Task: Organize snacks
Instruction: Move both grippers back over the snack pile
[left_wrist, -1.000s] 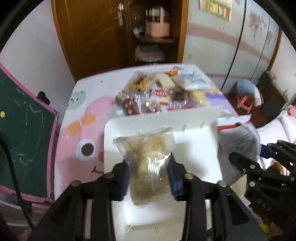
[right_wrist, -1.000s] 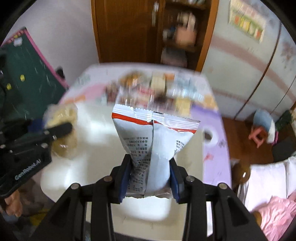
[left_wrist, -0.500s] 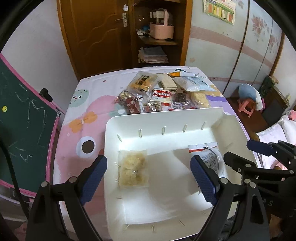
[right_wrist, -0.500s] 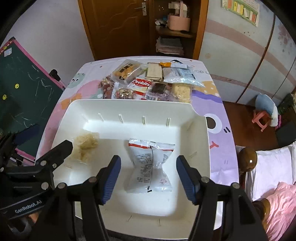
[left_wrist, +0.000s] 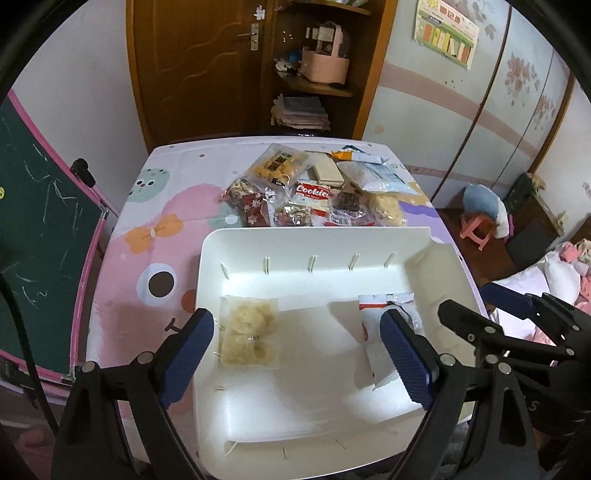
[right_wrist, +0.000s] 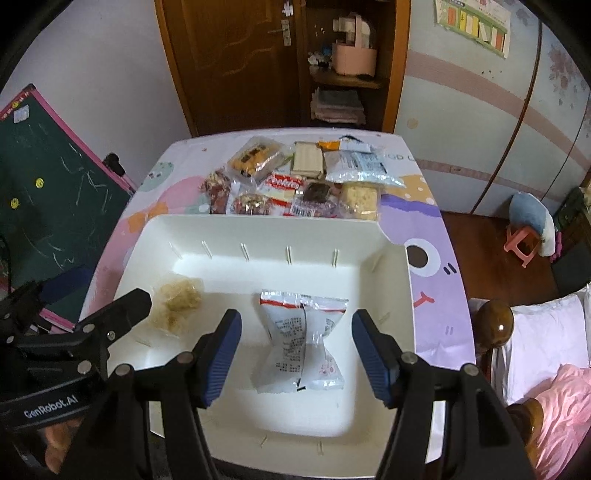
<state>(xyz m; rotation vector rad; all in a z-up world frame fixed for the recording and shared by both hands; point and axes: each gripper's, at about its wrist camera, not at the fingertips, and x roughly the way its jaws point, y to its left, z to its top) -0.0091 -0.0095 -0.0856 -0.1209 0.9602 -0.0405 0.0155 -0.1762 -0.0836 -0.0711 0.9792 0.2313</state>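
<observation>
Both tongs stand wide and hold nothing. Below the left tongs (left_wrist: 295, 354), a clear crumbly snack bag (left_wrist: 250, 334) lies in the white tray (left_wrist: 317, 243). At its 3 o'clock, under the right tongs (right_wrist: 295, 354), lies the white packet (right_wrist: 301, 341). The snack pile (right_wrist: 295, 181) waits on the surface (left_wrist: 155, 206) at the tray's 12 o'clock.

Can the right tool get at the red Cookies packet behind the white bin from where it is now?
Probably yes. The right tool is open and empty above the white bin. The Cookies packet lies uncovered just past the bin's far wall, among other snacks, so neighbours might get pinched.
</observation>
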